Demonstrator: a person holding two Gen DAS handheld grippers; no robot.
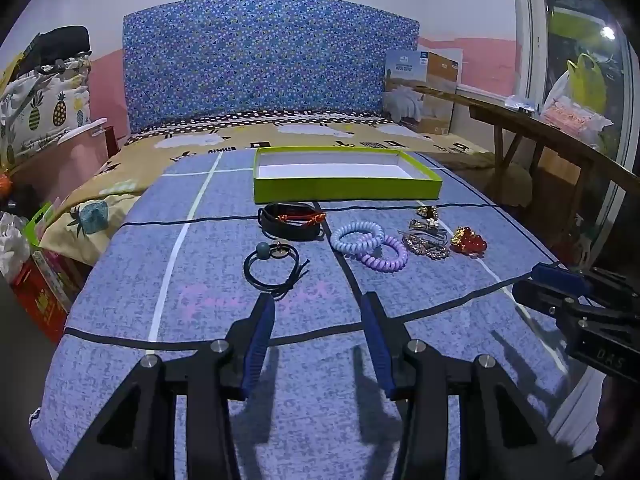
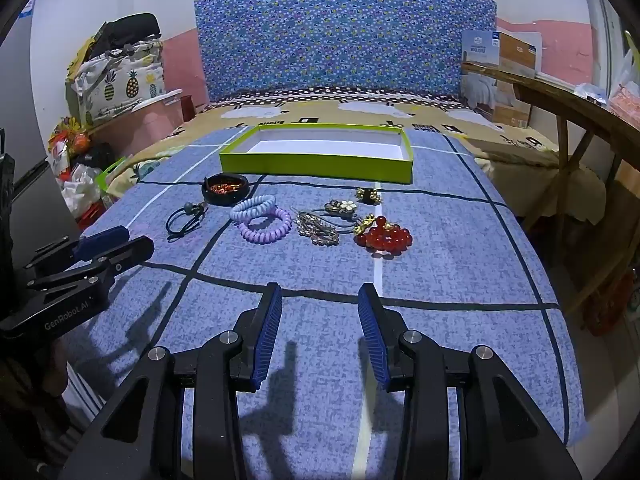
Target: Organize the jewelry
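Observation:
A lime-green tray (image 1: 348, 190) (image 2: 316, 166) with a white floor lies empty on the blue checked blanket. In front of it sit a black band with red trim (image 1: 292, 220) (image 2: 225, 190), a black hair tie with a grey bead (image 1: 272, 264) (image 2: 186, 218), two coiled ties in light blue and lilac (image 1: 370, 246) (image 2: 262, 218), gold clips (image 1: 426, 236) (image 2: 320, 228) and a red bead bracelet (image 1: 468, 242) (image 2: 386, 238). My left gripper (image 1: 318, 306) (image 2: 120, 244) hovers open just short of the black hair tie. Equally open and empty, my right gripper (image 2: 320, 296) (image 1: 560, 276) hangs nearer than the red beads.
The blanket covers a bed with a blue dotted headboard (image 1: 268, 60). A wooden bench (image 2: 568, 104) with bags runs along the right side, a cardboard box (image 1: 424, 92) behind it. Pillows and bags (image 2: 120, 76) pile up at the left.

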